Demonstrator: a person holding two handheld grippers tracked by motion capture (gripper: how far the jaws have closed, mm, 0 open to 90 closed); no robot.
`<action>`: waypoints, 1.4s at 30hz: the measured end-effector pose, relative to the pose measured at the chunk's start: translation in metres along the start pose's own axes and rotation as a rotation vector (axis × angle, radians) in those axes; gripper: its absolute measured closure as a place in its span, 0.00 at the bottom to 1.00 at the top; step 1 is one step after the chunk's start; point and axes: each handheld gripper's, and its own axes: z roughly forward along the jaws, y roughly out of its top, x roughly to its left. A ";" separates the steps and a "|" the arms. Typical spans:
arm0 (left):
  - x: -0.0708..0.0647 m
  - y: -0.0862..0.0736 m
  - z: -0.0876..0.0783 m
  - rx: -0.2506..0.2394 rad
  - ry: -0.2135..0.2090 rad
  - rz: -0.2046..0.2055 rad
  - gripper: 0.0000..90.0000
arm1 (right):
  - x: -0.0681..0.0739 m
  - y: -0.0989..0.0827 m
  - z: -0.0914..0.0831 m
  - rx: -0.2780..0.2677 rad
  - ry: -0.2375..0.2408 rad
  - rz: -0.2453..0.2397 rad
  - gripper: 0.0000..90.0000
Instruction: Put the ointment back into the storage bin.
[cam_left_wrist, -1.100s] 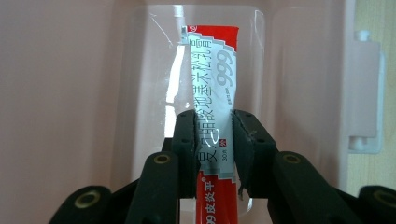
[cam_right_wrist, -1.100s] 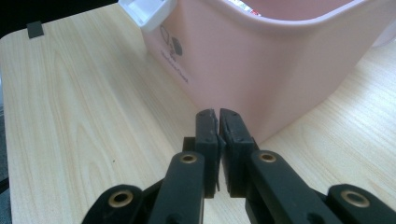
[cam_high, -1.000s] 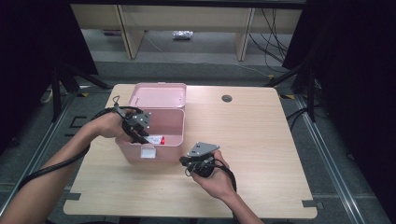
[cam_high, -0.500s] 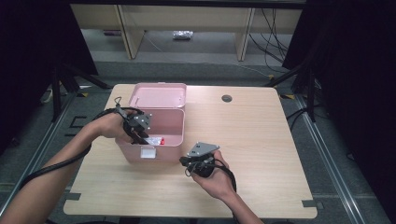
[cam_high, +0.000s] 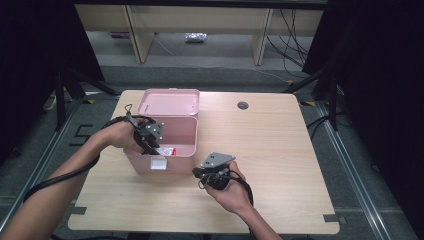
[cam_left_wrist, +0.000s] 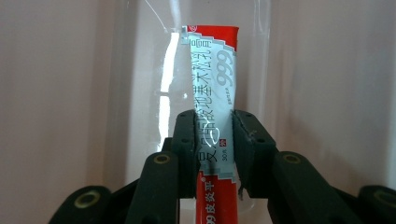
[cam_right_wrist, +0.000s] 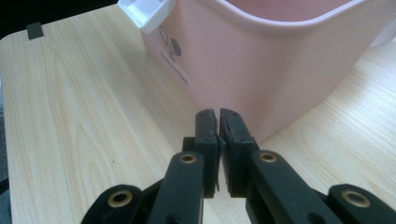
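A pink box (cam_high: 175, 131) stands on the wooden table with its lid (cam_high: 169, 102) tipped back open. My left gripper (cam_left_wrist: 214, 140) reaches inside the box and is shut on a red and silver sachet (cam_left_wrist: 212, 84) with printed characters; the sachet stands up between the jaws against the pink inner wall. In the high view the left gripper (cam_high: 152, 145) sits at the box's near left corner, with the sachet's red end (cam_high: 167, 150) showing. My right gripper (cam_right_wrist: 219, 122) is shut with nothing in it, just off the box's front wall (cam_right_wrist: 261, 79). It rests low over the table (cam_high: 199, 172).
A white latch (cam_right_wrist: 147, 11) sticks out from the box's front rim. The wooden table (cam_high: 280, 150) has a round cable hole (cam_high: 243, 105) at the back. Black tape marks sit at the table's front corners. Shelving and cables lie beyond the far edge.
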 end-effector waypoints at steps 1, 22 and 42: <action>0.000 0.000 0.000 0.006 -0.002 0.002 0.79 | 0.000 0.000 0.000 0.001 -0.001 0.003 0.97; 0.006 0.003 0.008 0.038 -0.007 0.021 0.79 | 0.000 0.000 0.000 -0.001 0.000 0.000 0.96; 0.005 0.003 0.016 0.027 -0.011 -0.002 0.79 | 0.000 0.000 -0.001 -0.001 -0.002 0.001 0.96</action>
